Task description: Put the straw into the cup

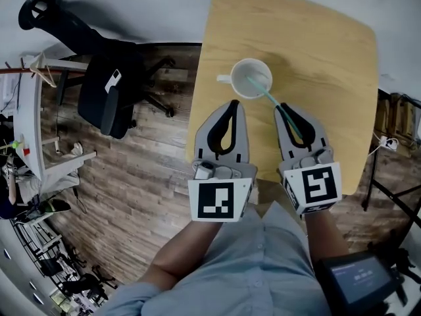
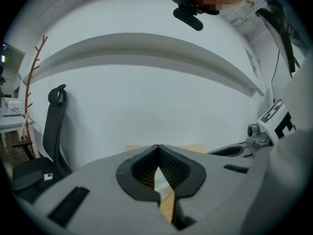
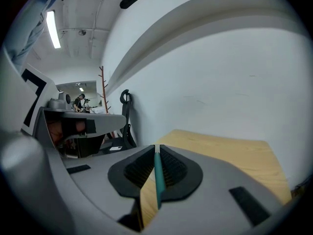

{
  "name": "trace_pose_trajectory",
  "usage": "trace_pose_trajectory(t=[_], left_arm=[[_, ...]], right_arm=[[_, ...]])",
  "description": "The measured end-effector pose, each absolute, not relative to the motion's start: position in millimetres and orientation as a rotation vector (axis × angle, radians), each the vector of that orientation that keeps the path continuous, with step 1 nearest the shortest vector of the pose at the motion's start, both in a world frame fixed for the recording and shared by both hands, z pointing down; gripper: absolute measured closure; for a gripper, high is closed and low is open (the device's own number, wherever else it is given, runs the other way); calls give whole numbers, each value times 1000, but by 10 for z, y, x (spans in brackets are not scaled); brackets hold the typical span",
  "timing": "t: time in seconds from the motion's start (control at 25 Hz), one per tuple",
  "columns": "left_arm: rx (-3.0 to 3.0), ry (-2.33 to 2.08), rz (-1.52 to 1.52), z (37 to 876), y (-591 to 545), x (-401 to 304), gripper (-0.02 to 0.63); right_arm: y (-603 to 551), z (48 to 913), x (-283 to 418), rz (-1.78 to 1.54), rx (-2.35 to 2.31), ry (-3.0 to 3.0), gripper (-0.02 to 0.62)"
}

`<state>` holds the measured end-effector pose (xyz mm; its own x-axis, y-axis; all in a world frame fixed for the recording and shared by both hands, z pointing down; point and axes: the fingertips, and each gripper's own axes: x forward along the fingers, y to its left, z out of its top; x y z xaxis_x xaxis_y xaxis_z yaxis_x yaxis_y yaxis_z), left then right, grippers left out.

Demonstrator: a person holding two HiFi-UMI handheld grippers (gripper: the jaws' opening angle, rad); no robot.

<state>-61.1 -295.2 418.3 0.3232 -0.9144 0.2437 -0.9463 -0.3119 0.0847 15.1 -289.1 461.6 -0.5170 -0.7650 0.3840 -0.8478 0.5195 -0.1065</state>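
A white cup (image 1: 250, 78) with a handle on its left stands on the light wooden table (image 1: 329, 51). A teal straw (image 1: 270, 99) slants from inside the cup back to my right gripper (image 1: 284, 108), which is shut on it. In the right gripper view the straw (image 3: 158, 180) runs along the seam of the shut jaws of the right gripper (image 3: 155, 147). My left gripper (image 1: 232, 104) rests just in front of the cup, shut and holding nothing. In the left gripper view its jaws meet at the tips of the left gripper (image 2: 157, 146), and a pale bit of the cup (image 2: 159, 182) shows through the gap.
A black office chair (image 1: 108, 94) stands on the wooden floor (image 1: 131, 189) left of the table. A white desk (image 1: 33, 130) with clutter lies at the far left. The table's left edge runs close beside my left gripper. A small screen (image 1: 358, 278) sits on the person's right forearm.
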Motion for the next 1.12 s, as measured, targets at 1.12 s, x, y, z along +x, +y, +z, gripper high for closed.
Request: trace_pose_trajectory(t=[1.12], left_arm=[[2495, -1661, 155, 3672, -2841, -525, 614]], right_arm=[[-2840, 4034, 241, 354, 1488, -2513, 522]])
